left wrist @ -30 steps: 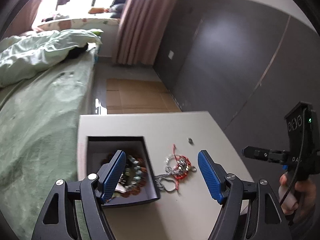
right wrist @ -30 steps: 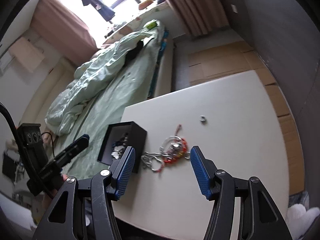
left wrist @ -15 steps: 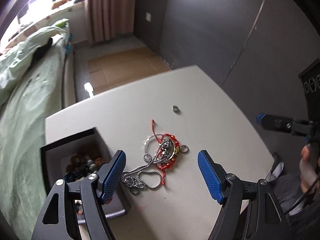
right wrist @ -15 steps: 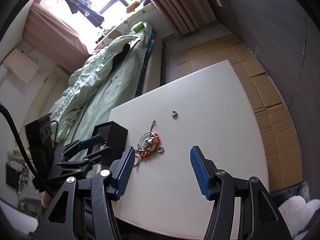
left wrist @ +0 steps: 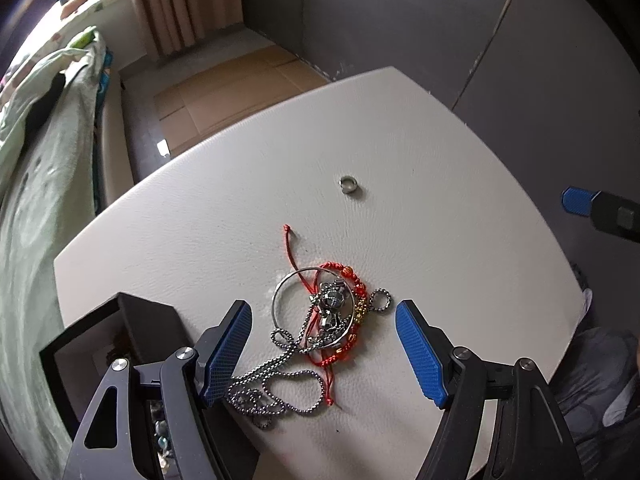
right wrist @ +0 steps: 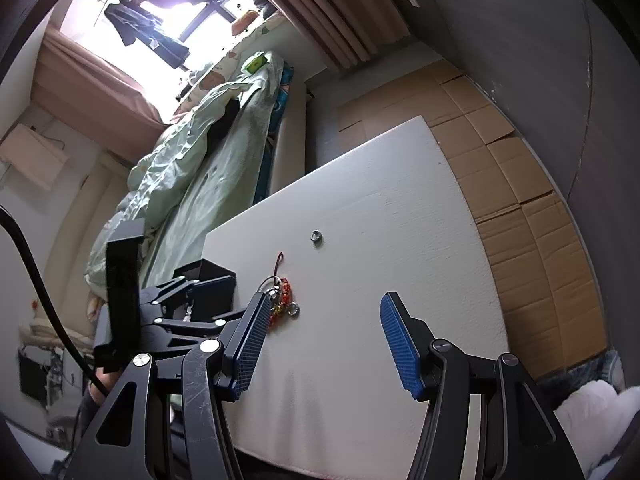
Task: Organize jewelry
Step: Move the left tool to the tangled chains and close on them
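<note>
A tangle of jewelry (left wrist: pixel 324 316) lies on the white table (left wrist: pixel 440 184): a silver bangle, a red beaded cord bracelet and a ball chain (left wrist: pixel 272 388). My left gripper (left wrist: pixel 322 354) is open and hovers just above the tangle, its fingers on either side. A small silver ring (left wrist: pixel 349 185) lies alone farther back. A black box (left wrist: pixel 132 332) holding other jewelry stands at the left. My right gripper (right wrist: pixel 320 346) is open and empty, to the right of the tangle (right wrist: pixel 282 296); the ring (right wrist: pixel 317 235) also shows there.
A bed with green bedding (left wrist: pixel 36 160) runs along the table's left side. Cardboard sheets (right wrist: pixel 512 184) cover the floor beyond and right of the table. A dark wall (left wrist: pixel 440 20) stands behind. The left gripper's body (right wrist: pixel 160 316) sits by the box (right wrist: pixel 208 280).
My left gripper has swung right from over the box and now sits over the tangle, closer to it. My right gripper has drawn back toward the table's right side.
</note>
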Available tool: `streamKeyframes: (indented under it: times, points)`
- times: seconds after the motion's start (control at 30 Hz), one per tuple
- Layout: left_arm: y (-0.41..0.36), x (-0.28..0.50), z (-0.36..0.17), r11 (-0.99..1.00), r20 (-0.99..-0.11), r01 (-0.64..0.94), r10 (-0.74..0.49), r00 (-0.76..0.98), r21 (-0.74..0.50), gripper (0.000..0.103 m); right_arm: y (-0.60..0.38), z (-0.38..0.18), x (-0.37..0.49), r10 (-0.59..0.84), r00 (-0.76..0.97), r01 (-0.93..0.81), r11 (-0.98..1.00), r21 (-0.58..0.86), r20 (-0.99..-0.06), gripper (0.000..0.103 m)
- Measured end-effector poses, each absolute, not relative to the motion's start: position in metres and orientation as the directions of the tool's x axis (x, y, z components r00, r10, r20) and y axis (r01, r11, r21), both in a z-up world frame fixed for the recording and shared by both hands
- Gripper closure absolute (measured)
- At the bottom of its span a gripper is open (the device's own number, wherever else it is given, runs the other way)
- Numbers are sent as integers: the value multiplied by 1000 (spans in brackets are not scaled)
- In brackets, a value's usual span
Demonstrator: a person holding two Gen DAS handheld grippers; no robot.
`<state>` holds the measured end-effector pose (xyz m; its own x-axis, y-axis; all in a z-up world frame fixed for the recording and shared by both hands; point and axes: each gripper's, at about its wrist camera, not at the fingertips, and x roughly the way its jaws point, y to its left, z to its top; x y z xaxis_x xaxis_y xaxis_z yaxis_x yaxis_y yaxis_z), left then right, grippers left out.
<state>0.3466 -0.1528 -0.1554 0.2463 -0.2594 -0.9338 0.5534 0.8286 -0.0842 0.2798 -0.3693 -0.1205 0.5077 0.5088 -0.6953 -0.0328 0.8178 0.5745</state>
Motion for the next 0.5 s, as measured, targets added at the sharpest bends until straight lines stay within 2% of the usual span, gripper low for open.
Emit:
streamKeyframes:
  times: [0.5]
  points:
    - [-174, 344, -177, 643, -969, 763, -150, 197, 56, 28, -365, -125, 282, 512, 488, -39, 821, 569, -706, 45]
